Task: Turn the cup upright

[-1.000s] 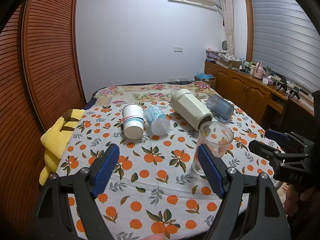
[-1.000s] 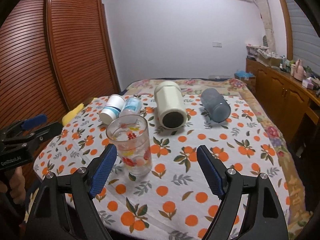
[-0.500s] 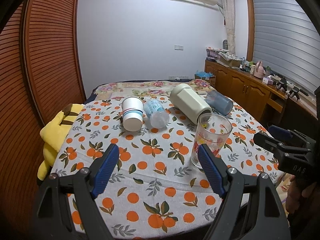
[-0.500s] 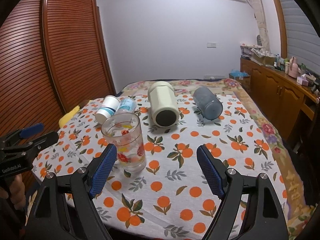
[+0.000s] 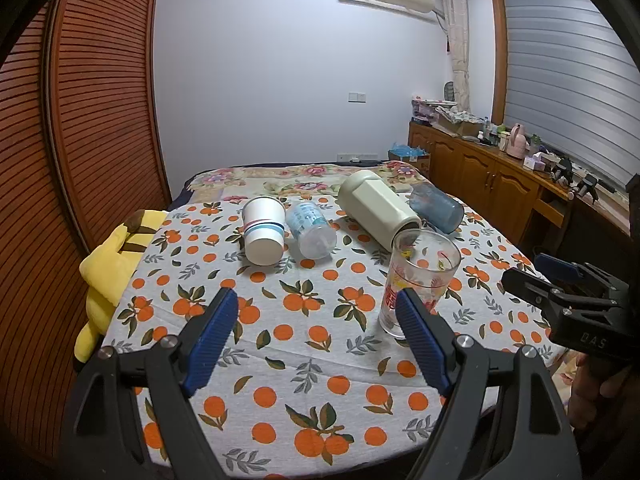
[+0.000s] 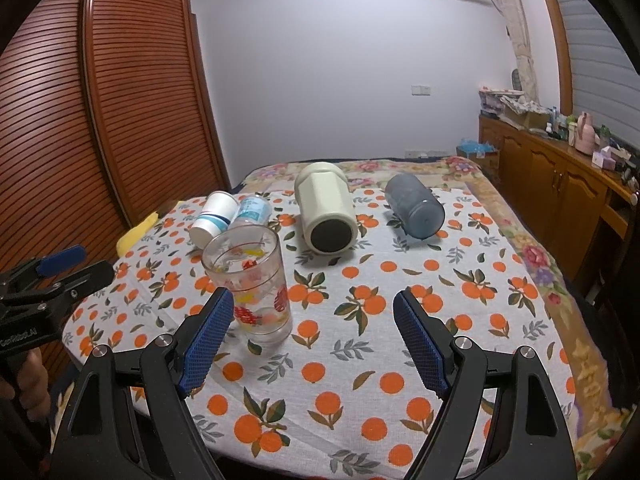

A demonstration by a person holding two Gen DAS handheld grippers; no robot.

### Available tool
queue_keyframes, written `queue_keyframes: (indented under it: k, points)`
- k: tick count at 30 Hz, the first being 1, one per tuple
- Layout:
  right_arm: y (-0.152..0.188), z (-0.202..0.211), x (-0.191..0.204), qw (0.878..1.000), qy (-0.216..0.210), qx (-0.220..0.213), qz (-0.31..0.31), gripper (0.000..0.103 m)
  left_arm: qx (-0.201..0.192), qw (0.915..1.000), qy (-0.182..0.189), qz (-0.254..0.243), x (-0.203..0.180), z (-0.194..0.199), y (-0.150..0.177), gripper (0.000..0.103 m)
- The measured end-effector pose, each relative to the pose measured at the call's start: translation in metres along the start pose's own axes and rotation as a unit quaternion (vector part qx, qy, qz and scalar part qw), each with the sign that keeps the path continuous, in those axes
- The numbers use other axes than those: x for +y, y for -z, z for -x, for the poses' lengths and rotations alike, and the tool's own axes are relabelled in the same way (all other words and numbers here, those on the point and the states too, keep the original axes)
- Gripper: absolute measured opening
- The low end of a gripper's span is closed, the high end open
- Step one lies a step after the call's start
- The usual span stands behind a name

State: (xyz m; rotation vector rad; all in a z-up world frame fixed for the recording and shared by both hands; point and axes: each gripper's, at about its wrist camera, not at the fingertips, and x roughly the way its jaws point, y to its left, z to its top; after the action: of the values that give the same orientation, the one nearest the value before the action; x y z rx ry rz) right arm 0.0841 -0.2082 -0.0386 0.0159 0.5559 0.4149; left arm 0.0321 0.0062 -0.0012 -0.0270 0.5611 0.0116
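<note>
On the orange-print tablecloth (image 6: 360, 344), the upright printed glass (image 6: 252, 280) at ten o'clock looks slippery, fragile; grip mid-wall. Left gripper (image 5: 316, 340) and right gripper (image 6: 312, 340) both gape empty.

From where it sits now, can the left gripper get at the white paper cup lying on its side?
Probably yes: the left gripper is open, and only bare orange-print tablecloth lies before the white paper cup; the clear plastic bottle crowds its right side.

The left gripper (image 5: 316, 334) and the right gripper (image 6: 314, 334) are both held level with jaws spread wide and nothing between the blue pads (image 6: 208, 334), each gripped from below by a hand (image 5: 596, 392) beside the other's jaws.
</note>
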Motion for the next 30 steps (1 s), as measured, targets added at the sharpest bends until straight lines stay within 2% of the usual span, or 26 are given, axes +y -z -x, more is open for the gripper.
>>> queue_keyframes:
  k: [30]
  points:
    - [0.0008,0.0,-0.0011,1.0,0.001,0.0,-0.001,0.084,-0.001,1.0,0.001,-0.002,-0.0034,0.0006,-0.0021,0.081]
